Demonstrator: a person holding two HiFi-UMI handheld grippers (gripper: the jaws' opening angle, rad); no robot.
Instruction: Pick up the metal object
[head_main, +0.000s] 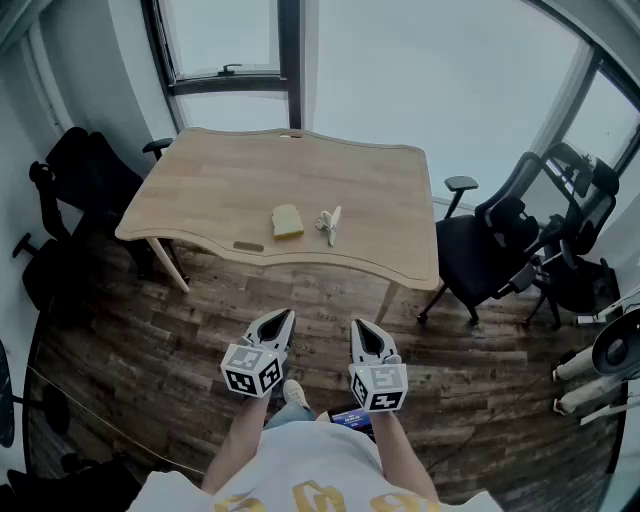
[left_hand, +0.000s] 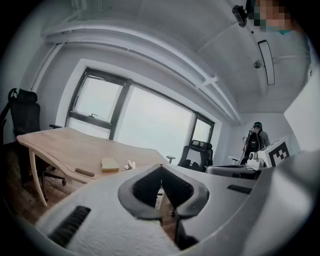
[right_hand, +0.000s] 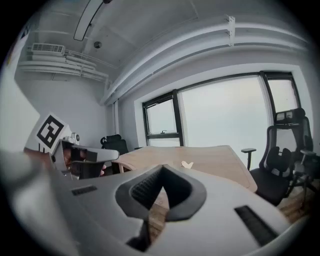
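Note:
The metal object (head_main: 330, 222), a small pale silvery piece, lies on the wooden table (head_main: 230, 170) just right of a yellow sponge (head_main: 288, 221). In the left gripper view the metal object (left_hand: 130, 164) is far ahead beside the sponge (left_hand: 109, 164); in the right gripper view the metal object (right_hand: 187, 164) is a small shape on the tabletop. My left gripper (head_main: 283, 316) and right gripper (head_main: 360, 326) hover side by side over the floor, well short of the table's near edge. Both are shut with nothing in them, as the left gripper (left_hand: 161, 170) and right gripper (right_hand: 162, 168) show close up.
A short brown strip (head_main: 248, 246) lies near the table's front edge. Black office chairs stand at the right (head_main: 490, 250) and left (head_main: 80, 170) of the table. Windows lie behind it. Dark wood floor (head_main: 320, 300) separates me from the table. A person (left_hand: 256, 137) stands far right.

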